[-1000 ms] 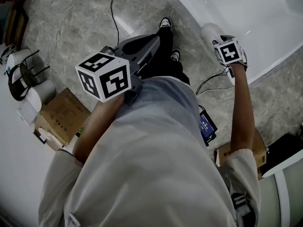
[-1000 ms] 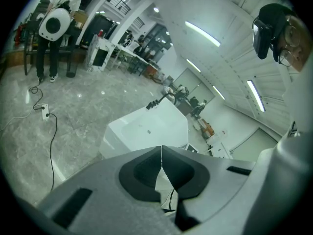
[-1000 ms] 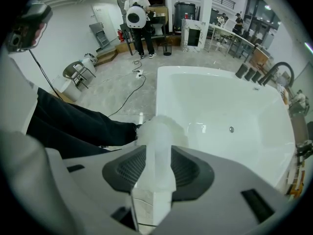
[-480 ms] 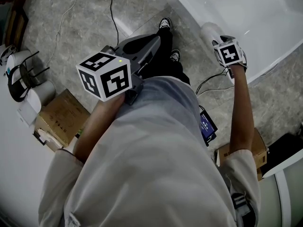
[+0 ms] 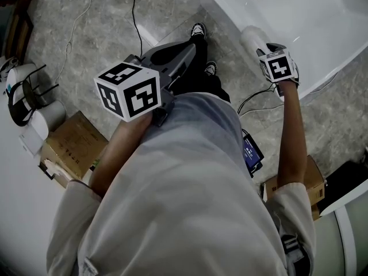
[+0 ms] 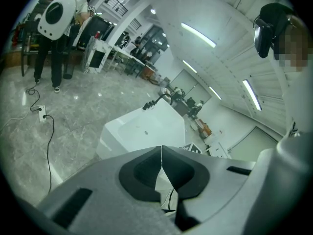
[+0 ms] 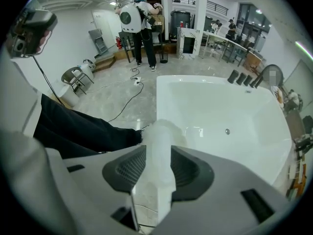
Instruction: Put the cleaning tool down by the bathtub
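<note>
Hardly anything has moved in the last second: the right gripper (image 7: 157,156) has crept only slightly, jaws clamped on the cleaning tool (image 7: 164,131), a pale, fuzzy white roll sticking out past them just beside the bathtub (image 5: 322,27) rim. The left gripper (image 6: 161,153) hangs at waist height, jaws pressed together, empty.

Pale grey short-sleeved shirt (image 5: 184,200), black trousers (image 5: 201,82), black-and-white sneakers (image 5: 199,29)
</note>
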### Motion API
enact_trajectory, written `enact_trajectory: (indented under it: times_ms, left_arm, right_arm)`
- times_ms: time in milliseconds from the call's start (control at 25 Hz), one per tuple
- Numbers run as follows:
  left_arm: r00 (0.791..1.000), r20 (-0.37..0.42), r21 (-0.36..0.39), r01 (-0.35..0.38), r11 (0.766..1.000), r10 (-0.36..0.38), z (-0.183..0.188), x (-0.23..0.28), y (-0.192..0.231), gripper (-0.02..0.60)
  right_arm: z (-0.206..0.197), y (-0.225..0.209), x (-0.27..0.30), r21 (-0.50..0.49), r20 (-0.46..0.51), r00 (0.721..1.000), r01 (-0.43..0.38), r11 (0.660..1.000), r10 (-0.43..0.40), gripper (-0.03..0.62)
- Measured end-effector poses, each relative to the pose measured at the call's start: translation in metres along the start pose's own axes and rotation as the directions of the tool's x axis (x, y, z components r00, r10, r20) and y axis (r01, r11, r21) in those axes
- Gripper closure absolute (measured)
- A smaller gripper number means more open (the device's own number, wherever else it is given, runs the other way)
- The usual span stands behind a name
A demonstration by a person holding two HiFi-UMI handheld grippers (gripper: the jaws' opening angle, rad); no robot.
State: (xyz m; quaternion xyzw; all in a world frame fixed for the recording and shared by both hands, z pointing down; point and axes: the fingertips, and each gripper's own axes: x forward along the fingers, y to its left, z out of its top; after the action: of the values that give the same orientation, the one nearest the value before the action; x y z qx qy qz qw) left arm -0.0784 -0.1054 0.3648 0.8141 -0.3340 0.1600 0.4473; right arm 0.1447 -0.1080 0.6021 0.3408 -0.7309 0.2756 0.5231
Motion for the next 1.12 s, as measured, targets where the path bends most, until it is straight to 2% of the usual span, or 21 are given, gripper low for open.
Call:
enact_trajectory:
  times_ms: [240, 560, 800, 960, 1120]
  left_arm:
    - [1.000, 0.007, 0.008, 0.007, 1.000, -0.007, 0.001, 0.000, -0.003, 0.572]
    - [1.000, 0.023, 0.021, 0.019, 1.000, -0.020, 0.000, -0.001, -0.008, 0.572]
    - [0.999, 0.034, 0.039, 0.023, 0.999, -0.024, -0.002, 0.003, -0.014, 0.572]
    - [0.998, 0.049, 0.053, 0.025, 0.998, -0.027, -0.003, 0.000, -0.015, 0.572]
    - [0.997, 0.070, 0.067, 0.031, 0.997, -0.036, -0.003, -0.004, -0.018, 0.572]
  right_arm:
    - [0.013, 0.005, -0.015, 0.011, 0.072, 0.997, 0.009, 1.000, -0.010, 0.451]
    - [0.038, 0.019, -0.048, 0.118, 0.234, 0.972, -0.023, 0.993, -0.005, 0.505]
    - [0.045, 0.021, -0.070, 0.219, 0.336, 0.941, -0.039, 0.975, -0.038, 0.516]
    - [0.048, 0.028, -0.084, 0.318, 0.407, 0.913, -0.102, 0.943, -0.038, 0.530]
    - [0.050, 0.033, -0.105, 0.369, 0.458, 0.886, -0.113, 0.923, -0.075, 0.542]
